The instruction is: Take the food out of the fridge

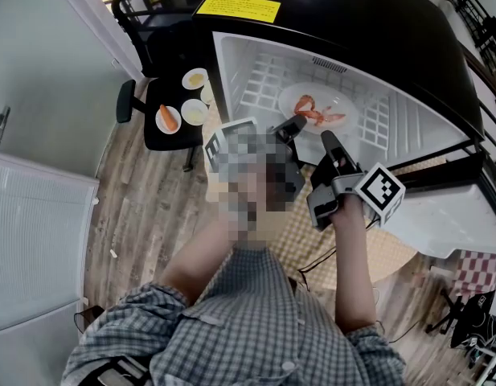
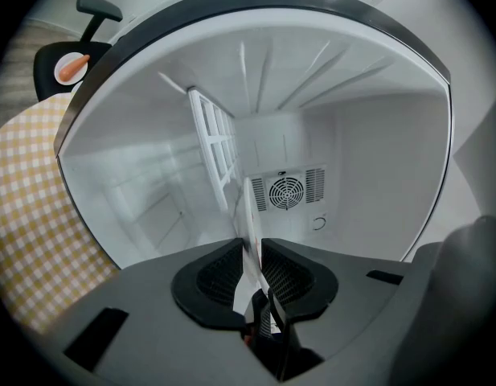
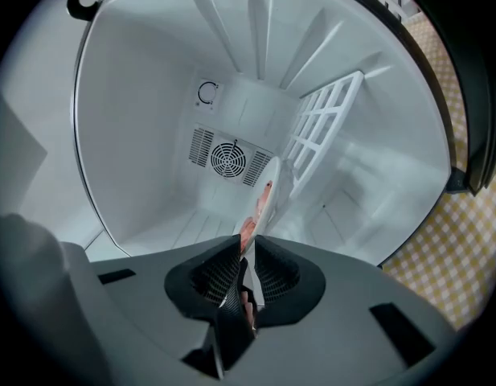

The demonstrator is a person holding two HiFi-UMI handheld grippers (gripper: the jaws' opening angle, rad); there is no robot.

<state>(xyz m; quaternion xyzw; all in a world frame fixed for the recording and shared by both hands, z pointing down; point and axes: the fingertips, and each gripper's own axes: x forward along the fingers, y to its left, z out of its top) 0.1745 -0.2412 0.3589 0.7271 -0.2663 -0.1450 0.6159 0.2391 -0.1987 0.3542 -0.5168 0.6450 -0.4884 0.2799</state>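
Pretty much at the last bit, I reckon. Three small dishes sit on the black chair at upper left, one with a carrot. The only thing left in the fridge is this plate of curly reddish food, upper middle of the head view. My left fingers and right fingers each pinch its thin rim, one per side. The plate's round, white and glossy. The fridge walls are ribbed white plastic, with a grid shelf. Just gotta lift it out and set it down.
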